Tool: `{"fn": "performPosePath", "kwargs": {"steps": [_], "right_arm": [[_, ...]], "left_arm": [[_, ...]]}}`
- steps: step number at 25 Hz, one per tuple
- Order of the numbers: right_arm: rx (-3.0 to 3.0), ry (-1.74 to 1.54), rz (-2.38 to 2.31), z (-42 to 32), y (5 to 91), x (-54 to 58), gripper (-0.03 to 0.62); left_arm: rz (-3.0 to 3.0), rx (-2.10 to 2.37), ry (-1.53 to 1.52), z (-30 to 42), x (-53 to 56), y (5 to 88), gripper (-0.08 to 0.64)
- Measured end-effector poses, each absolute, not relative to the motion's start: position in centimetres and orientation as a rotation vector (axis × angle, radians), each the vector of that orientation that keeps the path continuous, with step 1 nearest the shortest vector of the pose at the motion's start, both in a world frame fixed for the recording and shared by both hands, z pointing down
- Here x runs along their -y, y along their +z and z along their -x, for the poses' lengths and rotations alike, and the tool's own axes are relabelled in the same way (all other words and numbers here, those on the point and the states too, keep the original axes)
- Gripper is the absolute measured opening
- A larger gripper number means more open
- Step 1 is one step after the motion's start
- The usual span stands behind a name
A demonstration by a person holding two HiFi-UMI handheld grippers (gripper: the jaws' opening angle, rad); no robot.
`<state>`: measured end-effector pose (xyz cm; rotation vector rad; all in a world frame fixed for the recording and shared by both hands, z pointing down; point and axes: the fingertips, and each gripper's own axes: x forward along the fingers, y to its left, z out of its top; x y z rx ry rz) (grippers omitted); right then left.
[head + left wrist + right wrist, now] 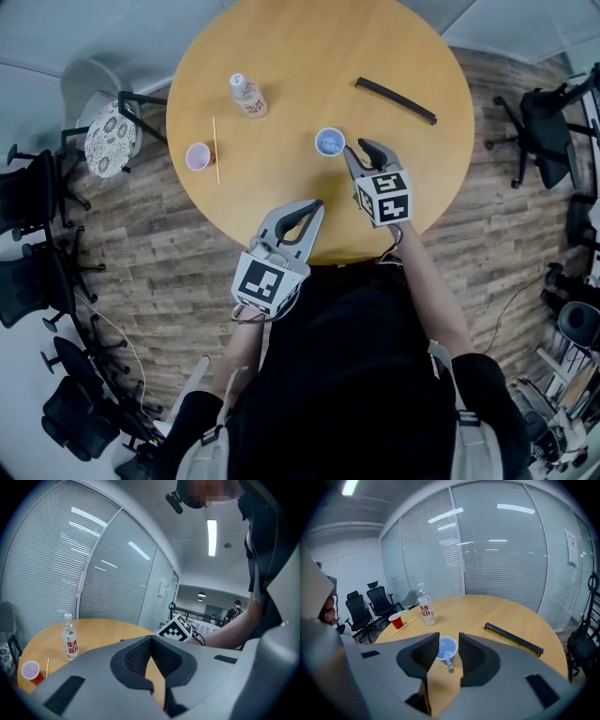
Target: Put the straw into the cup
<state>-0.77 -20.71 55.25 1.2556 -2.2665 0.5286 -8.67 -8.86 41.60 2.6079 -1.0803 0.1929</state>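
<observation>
Blue cup holding straw, right claw apart beside it, left claw together

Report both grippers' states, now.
Left gripper: jaws shut, empty.
Right gripper: jaws open, holding nothing; the cup sits just beyond them.

We are in an office meeting room. We see a round, light wooden table on a grey-brown plank floor, with black wheeled swivel chairs pushed back at left and right. On the far side stand glass partition walls with white horizontal blinds, one bearing a paper notice. A long ceiling strip light glows overhead.
</observation>
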Motion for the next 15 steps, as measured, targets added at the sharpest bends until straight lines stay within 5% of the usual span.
{"fn": "performPosePath", "kwargs": {"steps": [15], "right_arm": [[2.319,0.476,-1.260,-1.1,52.7,18.3,0.130]], "left_arm": [[-2.607,1.089,0.209,6.5,6.2,41.1,0.011]]}}
